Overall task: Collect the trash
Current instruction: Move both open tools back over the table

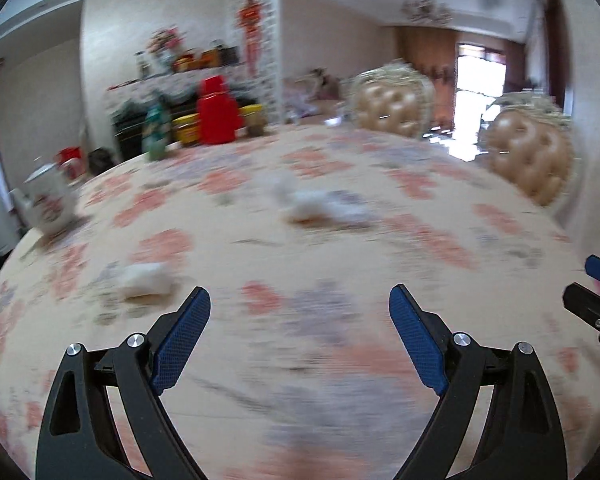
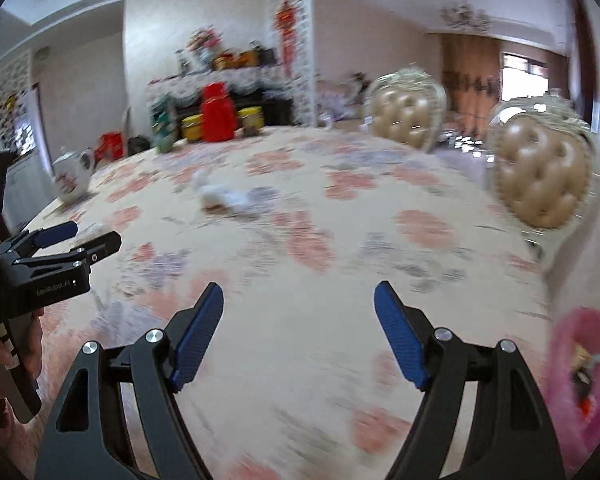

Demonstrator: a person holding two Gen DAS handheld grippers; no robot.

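Observation:
Both views are motion-blurred. A crumpled white tissue (image 1: 144, 278) lies on the floral tablecloth just ahead and left of my left gripper (image 1: 300, 300), which is open and empty. A bigger white wad of paper and wrapper (image 1: 316, 204) lies farther out at mid-table; it also shows in the right wrist view (image 2: 224, 196). My right gripper (image 2: 299, 294) is open and empty above the cloth. A pink bag (image 2: 580, 372) with scraps inside sits at the right edge. The left gripper (image 2: 78, 236) shows at the left of the right wrist view.
A white teapot (image 1: 50, 200) stands at the table's left edge. A red container (image 1: 216, 112), yellow jars (image 1: 186, 130) and a green bottle (image 1: 156, 132) stand at the far side. Two tufted beige chairs (image 1: 392, 108) (image 1: 532, 160) line the right side.

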